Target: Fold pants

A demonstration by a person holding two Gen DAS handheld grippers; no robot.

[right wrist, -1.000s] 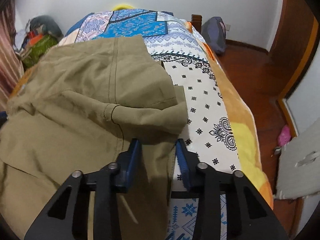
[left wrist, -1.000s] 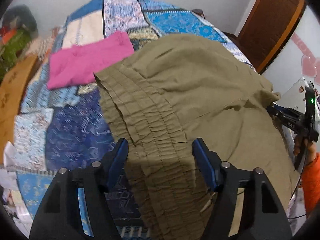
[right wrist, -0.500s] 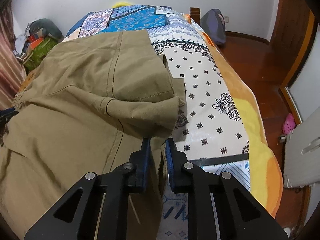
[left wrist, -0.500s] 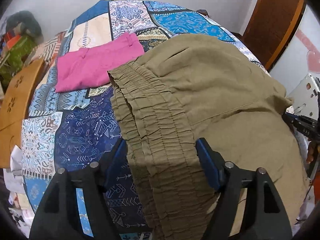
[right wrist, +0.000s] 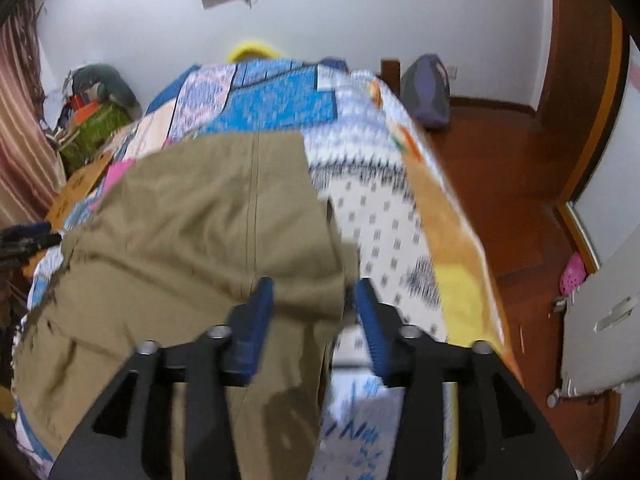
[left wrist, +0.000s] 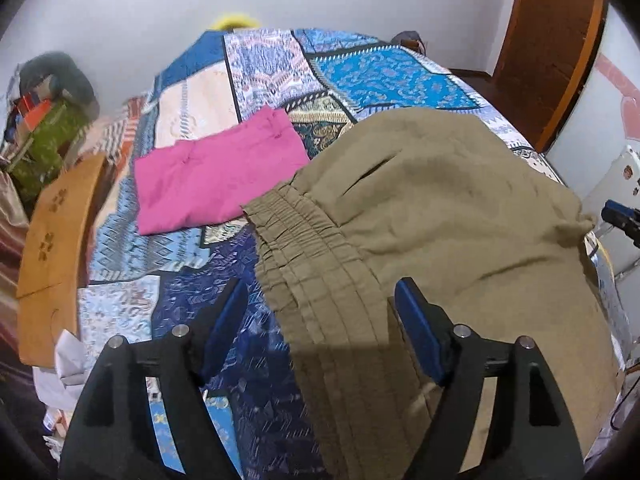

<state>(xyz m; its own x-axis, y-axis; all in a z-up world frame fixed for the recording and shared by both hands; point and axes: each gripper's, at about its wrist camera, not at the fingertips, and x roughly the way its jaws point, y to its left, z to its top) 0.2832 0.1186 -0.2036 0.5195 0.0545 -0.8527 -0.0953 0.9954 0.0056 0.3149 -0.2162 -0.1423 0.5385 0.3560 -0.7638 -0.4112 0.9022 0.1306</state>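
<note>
Both claws newly wider over crumpled khaki pants (left wrist: 440, 208)

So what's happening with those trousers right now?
Left gripper open over elastic waistband. Right gripper just opened, khaki pants loose between. Folded pink garment lies clear.

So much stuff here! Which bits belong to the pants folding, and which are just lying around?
Part of the job:
- olive pants
- left tongs, open
- right tongs, open

Lying about:
- pink garment
- patchwork bedspread
- grey bag on the floor
</note>
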